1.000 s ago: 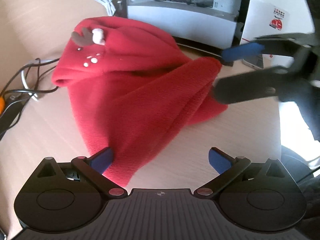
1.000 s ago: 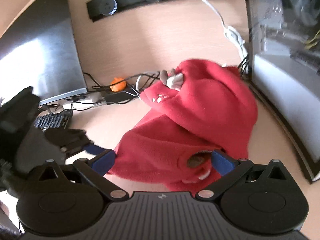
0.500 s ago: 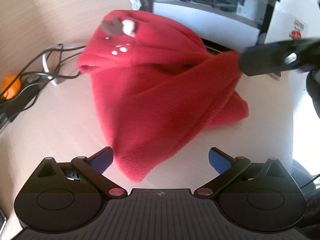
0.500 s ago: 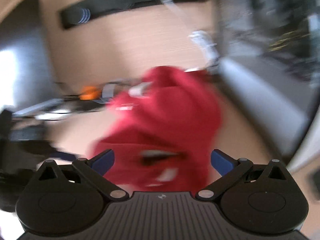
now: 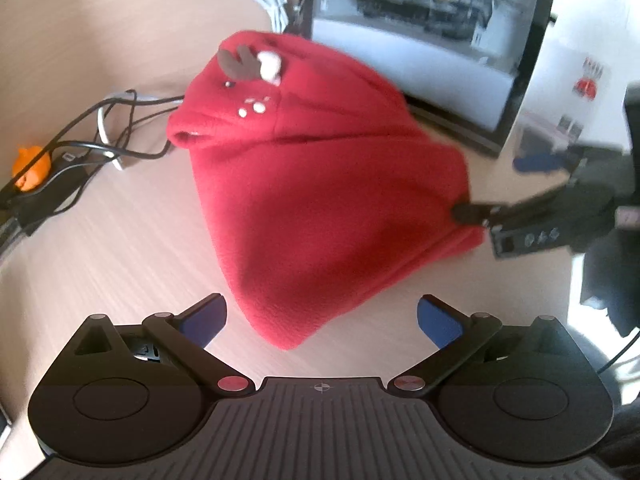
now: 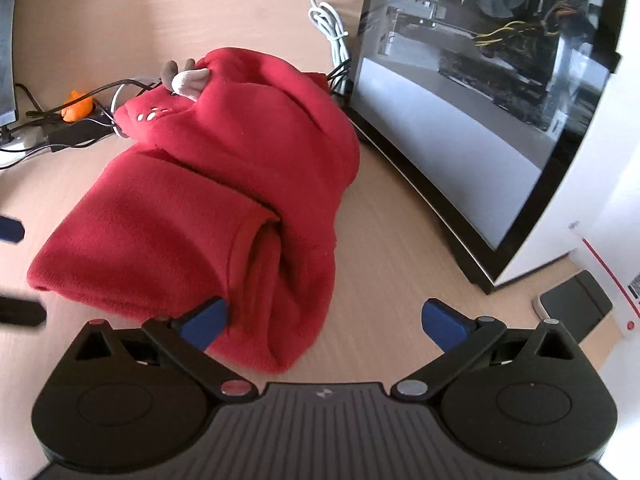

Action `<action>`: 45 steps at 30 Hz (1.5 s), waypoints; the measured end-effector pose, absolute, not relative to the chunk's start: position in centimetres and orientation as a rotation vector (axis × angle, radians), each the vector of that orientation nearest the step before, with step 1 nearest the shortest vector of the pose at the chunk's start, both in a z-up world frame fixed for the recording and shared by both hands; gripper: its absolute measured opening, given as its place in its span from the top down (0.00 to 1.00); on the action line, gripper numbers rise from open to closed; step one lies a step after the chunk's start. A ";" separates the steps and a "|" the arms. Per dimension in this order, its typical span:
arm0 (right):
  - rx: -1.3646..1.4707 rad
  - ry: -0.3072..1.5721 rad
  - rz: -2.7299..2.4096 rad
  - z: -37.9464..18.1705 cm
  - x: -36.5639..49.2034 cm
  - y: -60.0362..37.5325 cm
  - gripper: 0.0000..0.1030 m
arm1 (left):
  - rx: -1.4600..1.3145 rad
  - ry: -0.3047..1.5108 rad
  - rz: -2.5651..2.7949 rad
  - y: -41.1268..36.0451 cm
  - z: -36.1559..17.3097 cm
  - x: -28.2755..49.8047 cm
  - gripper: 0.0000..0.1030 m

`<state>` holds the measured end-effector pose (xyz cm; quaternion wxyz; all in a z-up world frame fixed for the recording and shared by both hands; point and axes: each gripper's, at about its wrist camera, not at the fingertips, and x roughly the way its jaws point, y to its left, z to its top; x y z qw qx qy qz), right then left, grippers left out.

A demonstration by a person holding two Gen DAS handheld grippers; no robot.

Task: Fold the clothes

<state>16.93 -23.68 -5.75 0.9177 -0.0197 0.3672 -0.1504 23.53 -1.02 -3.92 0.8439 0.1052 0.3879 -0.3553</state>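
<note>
Two grippers frame one red fleece garment (image 5: 320, 200), which lies bundled on the wooden table (image 5: 80, 240) at mid-frame in both views, its hood with a small brown antler and pale ear toward the upper left, just beside a computer case (image 6: 480, 100) at upper right. In its own view the left gripper (image 5: 320, 320) stands wide open and holds nothing, the garment's near corner lying between its blue pads. The right gripper (image 6: 324, 322) is likewise spread wide and empty; its left pad sits against the fleece, without pinching it. From the left view its lower finger touches the garment's right edge. The fleece looks thick, soft and light, likely to slump and spring back instead of keeping a crease. A layered hem or corner, such as the rolled edge at lower centre of the right view, offers the surest hold. Loose cables (image 5: 100, 140) at left lie near the hood.
</note>
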 end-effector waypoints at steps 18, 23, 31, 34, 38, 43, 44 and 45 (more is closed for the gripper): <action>0.007 0.747 -0.397 -6.3 15.2 -23.4 0.00 | 0.240 0.782 -0.561 -2.4 -5.3 24.3 0.00; 0.186 0.698 -0.385 -5.0 8.9 -21.7 0.00 | 0.172 0.670 -0.488 0.9 -4.0 19.1 0.00; 0.228 0.680 -0.377 -6.3 2.6 -15.5 0.00 | 0.077 0.597 -0.493 3.8 -4.4 11.2 0.00; 0.238 0.671 -0.401 -6.2 2.2 -15.6 0.00 | 0.107 0.594 -0.507 3.9 -4.4 10.9 0.00; 0.265 0.672 -0.420 -6.4 1.8 -15.7 0.00 | 0.104 0.598 -0.487 4.6 -4.5 10.5 0.00; 0.255 0.663 -0.409 -6.3 1.9 -15.3 0.00 | 0.120 0.626 -0.481 5.0 -4.8 10.1 0.00; 0.251 0.661 -0.406 -6.3 1.9 -15.2 0.00 | 0.122 0.632 -0.481 5.0 -4.9 10.2 0.00; 0.248 0.659 -0.404 -6.2 2.0 -15.1 0.00 | 0.126 0.635 -0.481 5.0 -4.9 10.1 0.00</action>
